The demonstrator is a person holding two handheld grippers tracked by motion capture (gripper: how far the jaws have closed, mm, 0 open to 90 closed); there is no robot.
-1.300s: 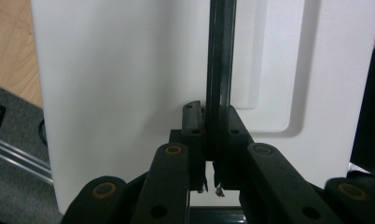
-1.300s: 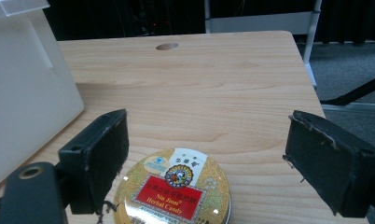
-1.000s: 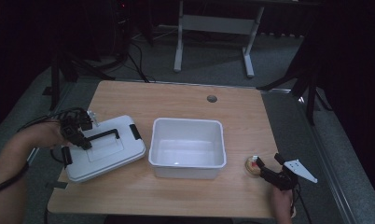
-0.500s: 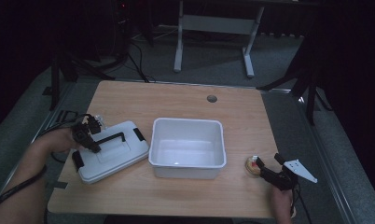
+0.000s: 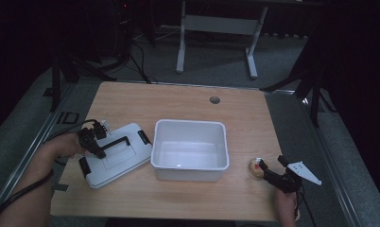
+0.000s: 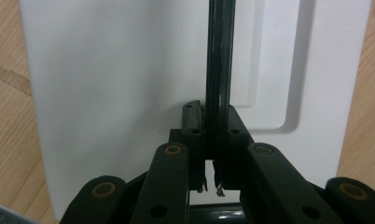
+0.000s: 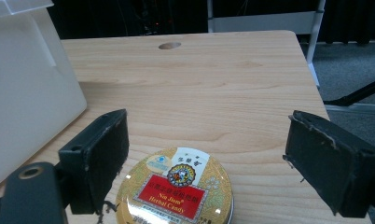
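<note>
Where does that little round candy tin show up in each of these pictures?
High view: the candy tin lies lower right on the table, just right of the white bin.
Right gripper view: bottom centre, between the open jaws.
Left gripper view: another spot, the white lid.
Shared landmark: the bin's white wall, left of the tin.

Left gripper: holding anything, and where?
Yes. The left gripper is shut on the black handle of the white lid, gripping the bar near one end.
</note>
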